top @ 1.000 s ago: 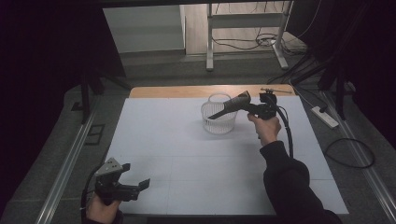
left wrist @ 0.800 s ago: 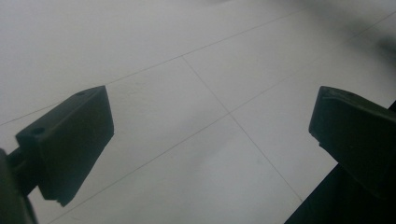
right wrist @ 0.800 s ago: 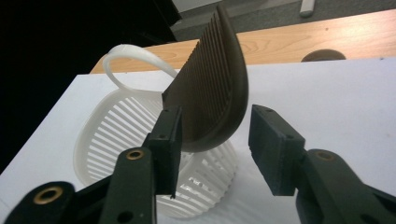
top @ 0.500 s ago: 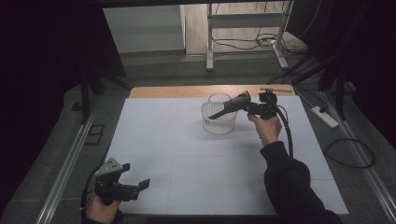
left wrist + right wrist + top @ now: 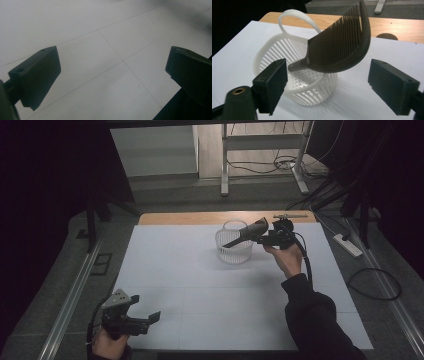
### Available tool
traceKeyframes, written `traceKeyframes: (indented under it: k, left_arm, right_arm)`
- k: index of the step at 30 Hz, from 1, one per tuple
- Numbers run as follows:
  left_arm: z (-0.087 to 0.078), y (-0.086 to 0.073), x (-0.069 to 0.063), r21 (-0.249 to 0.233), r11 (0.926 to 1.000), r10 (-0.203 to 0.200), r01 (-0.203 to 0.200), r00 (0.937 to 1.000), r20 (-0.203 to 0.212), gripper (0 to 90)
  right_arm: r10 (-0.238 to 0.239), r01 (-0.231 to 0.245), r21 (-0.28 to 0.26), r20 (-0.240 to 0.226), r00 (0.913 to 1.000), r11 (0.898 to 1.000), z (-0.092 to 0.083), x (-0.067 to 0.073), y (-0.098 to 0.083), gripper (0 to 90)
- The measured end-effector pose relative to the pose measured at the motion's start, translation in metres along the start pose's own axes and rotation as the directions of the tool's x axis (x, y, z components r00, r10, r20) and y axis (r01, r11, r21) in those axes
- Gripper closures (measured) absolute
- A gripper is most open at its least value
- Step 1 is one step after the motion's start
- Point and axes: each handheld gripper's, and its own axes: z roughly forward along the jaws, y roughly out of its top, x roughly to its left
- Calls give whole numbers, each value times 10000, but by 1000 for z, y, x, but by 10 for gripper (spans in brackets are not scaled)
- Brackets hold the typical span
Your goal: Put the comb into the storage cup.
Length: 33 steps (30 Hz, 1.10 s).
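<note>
1. A dark brown plastic comb (image 5: 339, 47) with a curved spine and a short handle sits across the top of a white slotted plastic basket (image 5: 294, 80) with an arched handle.
2. Seen from the right gripper view, the comb's long axis runs from its handle tip, low over the basket's inside, up to the far end above the basket's rim; its teeth point up and away.
3. The right gripper (image 5: 327, 85) is just beside the basket; its jaws have just been opening and stand apart, the comb between them but untouched.
4. The left gripper (image 5: 131, 320) is well apart from the basket, jaws spread, nothing between them.
</note>
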Motion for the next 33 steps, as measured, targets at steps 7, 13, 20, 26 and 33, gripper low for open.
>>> traceKeyframes:
  k: [7, 13, 20, 26, 33]
  left_arm:
    - [0, 0, 0, 1, 10000, 2, -2, 10000, -4, 5]
    - [0, 0, 0, -11, 10000, 1, -1, 10000, 1, 5]
    - [0, 0, 0, -40, 10000, 28, -28, 10000, 35, 5]
    - [-1, -1, 0, -96, 9999, 33, -32, 9999, 123, 4]
    - [-1, -1, 1, -121, 9999, 25, -23, 9998, 172, 2]
  right_arm:
    - [-643, 642, 416, 8, 9979, 9971, -4, 5, -2, 67]
    - [-1071, 1066, 610, 57, 9942, 9924, -6, 6, -6, 15]
    - [-1441, 1441, 582, -38, 9896, 9878, -8, 8, -14, 0]
    - [-1498, 1511, 571, -257, 9884, 9869, -12, 9, -20, 0]
    - [-1658, 1676, 572, -350, 9855, 9842, -14, 12, -24, 0]
